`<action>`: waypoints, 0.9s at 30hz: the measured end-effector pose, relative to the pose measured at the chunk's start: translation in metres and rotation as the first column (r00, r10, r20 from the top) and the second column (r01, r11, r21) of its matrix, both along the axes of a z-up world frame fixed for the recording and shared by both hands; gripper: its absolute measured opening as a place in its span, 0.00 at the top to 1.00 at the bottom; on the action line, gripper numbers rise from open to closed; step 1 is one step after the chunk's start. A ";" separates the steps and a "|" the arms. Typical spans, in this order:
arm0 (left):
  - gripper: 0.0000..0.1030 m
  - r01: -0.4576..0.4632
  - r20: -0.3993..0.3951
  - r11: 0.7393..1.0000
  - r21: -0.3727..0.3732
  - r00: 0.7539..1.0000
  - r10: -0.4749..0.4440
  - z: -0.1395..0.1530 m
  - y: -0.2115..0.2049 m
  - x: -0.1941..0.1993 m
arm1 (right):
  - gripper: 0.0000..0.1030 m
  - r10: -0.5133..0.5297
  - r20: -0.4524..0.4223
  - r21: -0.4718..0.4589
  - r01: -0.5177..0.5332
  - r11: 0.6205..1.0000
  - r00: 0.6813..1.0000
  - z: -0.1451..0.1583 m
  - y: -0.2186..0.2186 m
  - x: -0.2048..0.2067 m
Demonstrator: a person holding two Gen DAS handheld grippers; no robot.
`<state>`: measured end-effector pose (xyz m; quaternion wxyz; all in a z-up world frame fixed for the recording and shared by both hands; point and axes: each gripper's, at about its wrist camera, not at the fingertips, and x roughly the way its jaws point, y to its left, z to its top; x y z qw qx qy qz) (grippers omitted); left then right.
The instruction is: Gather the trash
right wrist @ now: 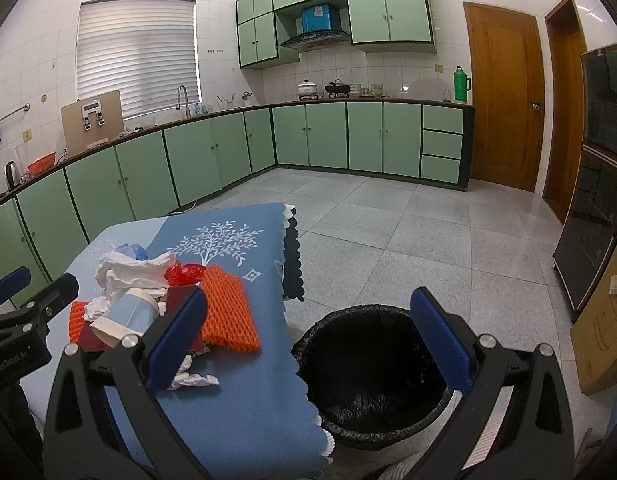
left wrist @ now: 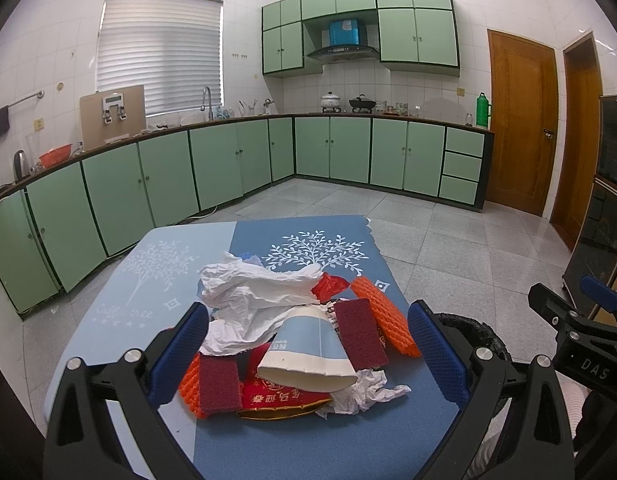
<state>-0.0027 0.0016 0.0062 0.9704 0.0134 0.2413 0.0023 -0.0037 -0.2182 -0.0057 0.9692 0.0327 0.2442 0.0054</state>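
A pile of trash lies on the blue tablecloth (left wrist: 156, 280): a crushed blue-and-white paper cup (left wrist: 308, 352), crumpled white paper (left wrist: 256, 292), orange foam nets (left wrist: 384, 320), dark red scouring pads (left wrist: 360, 332), a red packet (left wrist: 280, 398) and a tissue (left wrist: 364, 394). My left gripper (left wrist: 308, 354) is open, its jaws either side of the cup, empty. My right gripper (right wrist: 308, 344) is open and empty, held above the black-lined trash bin (right wrist: 372, 372) beside the table's right edge. The pile also shows in the right wrist view, with the cup (right wrist: 126, 316) and orange net (right wrist: 228, 316).
The table (right wrist: 244, 400) stands on a grey tiled floor (right wrist: 408, 232). Green cabinets (left wrist: 228, 160) run along the back and left. Wooden doors (left wrist: 520, 120) and a dark glass cabinet (right wrist: 600, 184) are at the right, with a cardboard box (right wrist: 604, 320) near the bin.
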 end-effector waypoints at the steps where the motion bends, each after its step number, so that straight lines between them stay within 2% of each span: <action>1: 0.06 0.000 0.000 1.000 0.000 1.000 0.000 0.000 0.000 0.000 | 0.05 0.000 -0.001 0.000 0.000 1.000 1.000 -0.001 0.000 0.001; 19: 0.06 -0.038 -0.016 0.999 -0.021 0.999 0.037 -0.003 0.015 0.007 | 0.05 0.019 -0.003 -0.001 -0.019 1.000 1.000 -0.006 0.008 0.009; 27: 0.06 -0.142 -0.026 0.990 0.001 0.990 0.142 -0.006 0.059 0.022 | 0.05 0.053 -0.024 0.021 -0.052 0.998 0.998 -0.013 0.015 0.032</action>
